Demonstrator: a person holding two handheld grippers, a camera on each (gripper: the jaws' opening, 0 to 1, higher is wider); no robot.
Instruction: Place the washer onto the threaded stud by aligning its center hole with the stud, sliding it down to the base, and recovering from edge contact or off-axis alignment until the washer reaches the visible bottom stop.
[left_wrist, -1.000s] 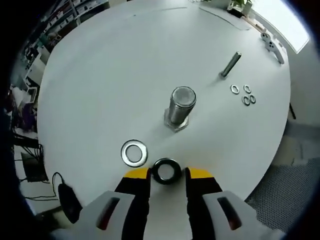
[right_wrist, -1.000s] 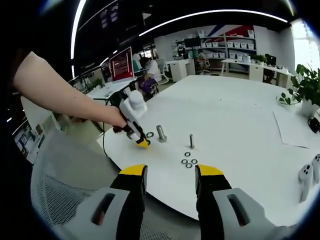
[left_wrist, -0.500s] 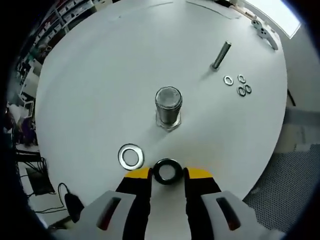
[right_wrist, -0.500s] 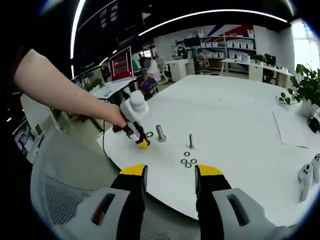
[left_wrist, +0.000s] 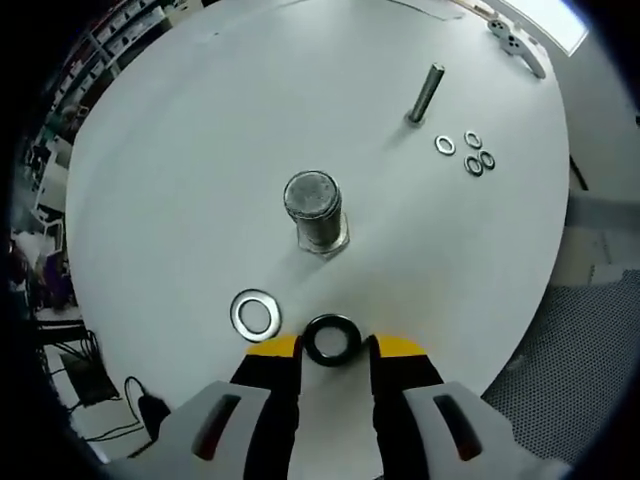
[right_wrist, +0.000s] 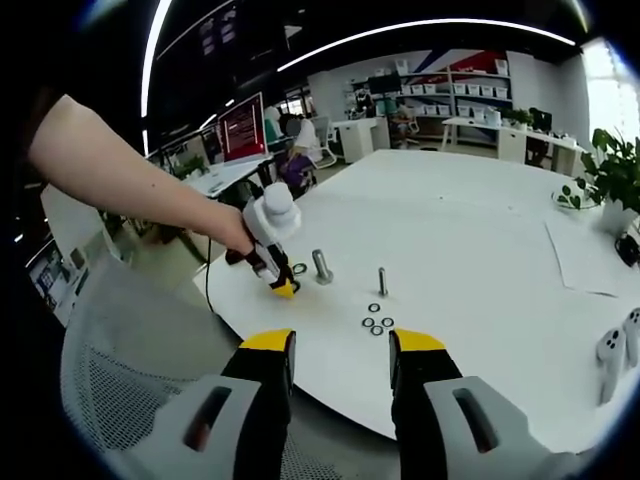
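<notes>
Left gripper view: my left claw (left_wrist: 333, 347) is clenched on a dark washer (left_wrist: 332, 339), pinched between its yellow tips above the white bench (left_wrist: 180, 150). The thick stud (left_wrist: 314, 207) stands upright farther ahead, a silver washer (left_wrist: 254, 314) flat just left of the tips. In the right gripper view my right claw (right_wrist: 339, 358) hangs released, nothing between its jaws.

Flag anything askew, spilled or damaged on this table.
Nothing stands out. The large threaded stud and the thin stud stand upright, a loose washer and four small washers lie flat, and the left gripper holds the dark washer level, short of the stud.
</notes>
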